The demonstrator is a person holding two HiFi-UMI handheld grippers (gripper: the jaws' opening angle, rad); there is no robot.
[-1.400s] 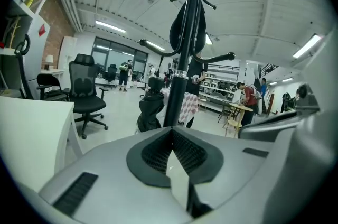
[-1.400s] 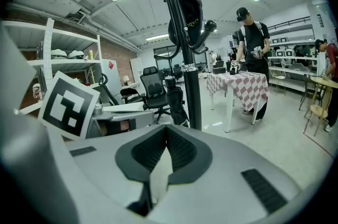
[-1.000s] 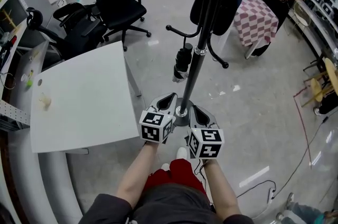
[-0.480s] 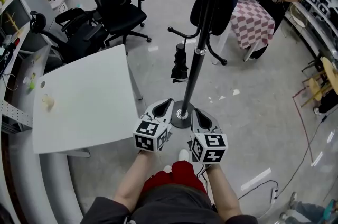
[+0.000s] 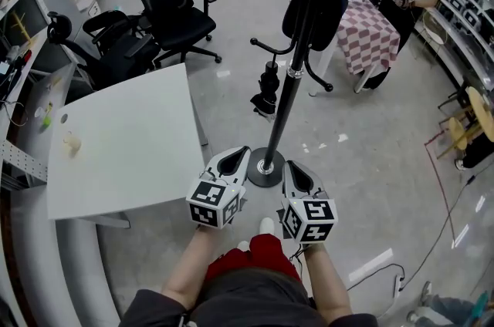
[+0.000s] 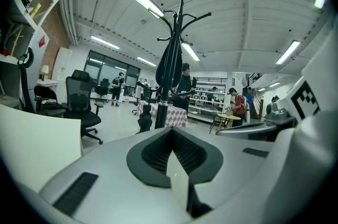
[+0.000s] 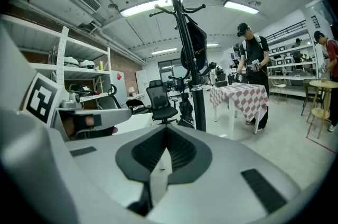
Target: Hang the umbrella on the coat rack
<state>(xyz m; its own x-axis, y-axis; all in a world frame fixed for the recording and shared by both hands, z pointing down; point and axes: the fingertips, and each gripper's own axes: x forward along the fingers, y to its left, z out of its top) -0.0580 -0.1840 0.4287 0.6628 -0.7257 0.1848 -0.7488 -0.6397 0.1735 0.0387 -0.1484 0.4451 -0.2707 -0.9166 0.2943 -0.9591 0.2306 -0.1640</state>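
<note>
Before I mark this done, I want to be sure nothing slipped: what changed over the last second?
The left gripper and right gripper drew back slightly from the base of the coat rack toward the person, the left one drifting left. Nothing was grabbed or released; both stay shut and empty. The umbrella still hangs on the rack, and the table is unchanged.
</note>
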